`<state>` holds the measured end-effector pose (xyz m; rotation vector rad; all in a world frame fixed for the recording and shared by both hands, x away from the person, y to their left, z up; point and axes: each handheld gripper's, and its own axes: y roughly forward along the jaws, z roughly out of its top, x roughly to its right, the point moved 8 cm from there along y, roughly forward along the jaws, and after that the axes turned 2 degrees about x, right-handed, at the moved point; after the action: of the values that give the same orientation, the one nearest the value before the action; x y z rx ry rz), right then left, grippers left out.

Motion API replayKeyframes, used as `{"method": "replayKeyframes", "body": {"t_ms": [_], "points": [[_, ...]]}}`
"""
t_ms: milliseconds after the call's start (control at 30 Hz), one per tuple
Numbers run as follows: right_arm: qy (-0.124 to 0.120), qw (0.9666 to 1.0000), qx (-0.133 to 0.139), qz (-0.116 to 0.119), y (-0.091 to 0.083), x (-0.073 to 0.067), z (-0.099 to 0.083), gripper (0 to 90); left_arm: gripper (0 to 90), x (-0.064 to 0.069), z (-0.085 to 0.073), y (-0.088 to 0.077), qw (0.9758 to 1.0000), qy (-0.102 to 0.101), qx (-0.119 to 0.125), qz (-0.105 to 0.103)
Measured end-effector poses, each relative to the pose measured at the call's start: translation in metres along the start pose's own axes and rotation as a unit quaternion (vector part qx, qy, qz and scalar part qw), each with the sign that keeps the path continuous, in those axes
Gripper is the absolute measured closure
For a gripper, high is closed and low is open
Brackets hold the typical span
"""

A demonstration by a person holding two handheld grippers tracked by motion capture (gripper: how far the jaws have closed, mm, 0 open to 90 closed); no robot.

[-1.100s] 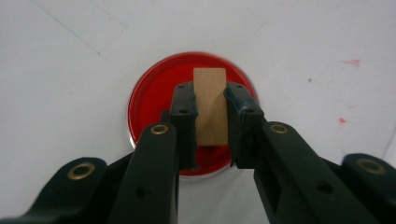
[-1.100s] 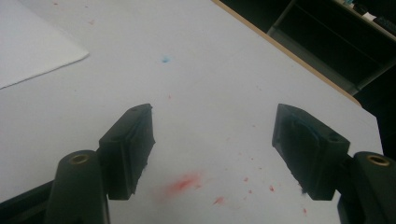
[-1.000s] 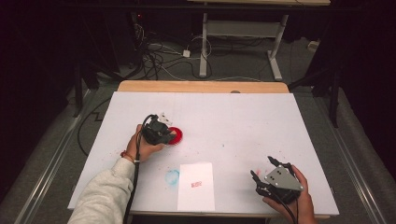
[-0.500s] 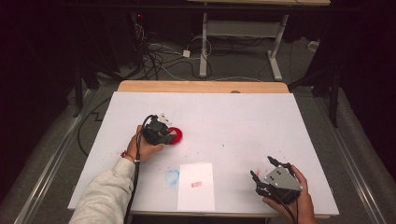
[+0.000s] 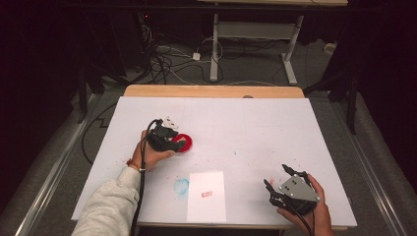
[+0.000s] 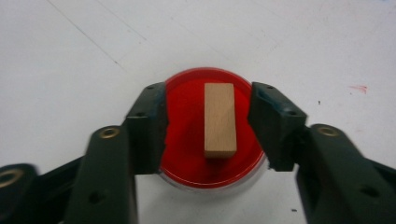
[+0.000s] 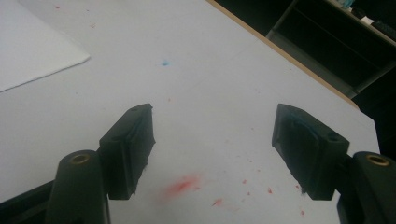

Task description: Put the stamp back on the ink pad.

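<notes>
- Looking down the left gripper (image 6: 205,126), we see a wooden block (image 6: 219,119) betw. its jaws, resting in a red ink pad (image 6: 187,135); long axis runs along the jaws, toward frame top.
- Jaws wide apart, straddling the pad, nothing held; block sits closer to the right-hand jaw.
- Right gripper (image 5: 285,189), lower right of high view, jaws spread & empty, well apart.
- White counter (image 5: 255,123) w/ ink specks; paper sheet (image 5: 207,195) at lower centre; dark room, cables behind.

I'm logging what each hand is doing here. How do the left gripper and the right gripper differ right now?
The left gripper has its jaws either side of a wooden block standing in a round red ink pad; the right gripper has nothing but bare, red-speckled table between its jaws. In the high view the left is mid-table, the right near the front edge. Both are open.
</notes>
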<state>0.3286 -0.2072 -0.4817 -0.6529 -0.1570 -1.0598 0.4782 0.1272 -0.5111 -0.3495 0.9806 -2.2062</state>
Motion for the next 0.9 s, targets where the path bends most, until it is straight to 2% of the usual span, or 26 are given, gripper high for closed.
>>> {"method": "replayKeyframes", "body": {"t_ms": [267,400,500,567,767,900], "points": [[0.001,1.0000,0.001,0.001,0.000,0.000,0.001,30.1,34.3,0.000,0.006,-0.009,0.9994,0.002,0.029,0.019],[0.002,1.0000,0.001,0.002,-0.001,0.000,0.001,30.1,29.4,0.001,0.010,-0.013,0.9987,0.001,0.048,0.020],[0.002,1.0000,0.002,0.003,-0.001,0.000,0.001,30.1,23.4,0.005,0.012,-0.015,0.9981,0.011,0.057,0.022],[0.002,1.0000,0.002,0.003,-0.001,0.000,0.001,30.1,21.3,0.008,0.014,-0.018,0.9970,0.018,0.071,0.025],[0.005,1.0000,0.005,0.002,-0.002,0.000,0.002,30.1,18.0,0.015,0.019,-0.027,0.9943,0.026,0.101,0.019],[0.011,0.9999,0.008,0.008,-0.003,0.000,0.002,30.1,16.4,0.023,0.021,-0.036,0.9919,0.040,0.119,0.020]]}}
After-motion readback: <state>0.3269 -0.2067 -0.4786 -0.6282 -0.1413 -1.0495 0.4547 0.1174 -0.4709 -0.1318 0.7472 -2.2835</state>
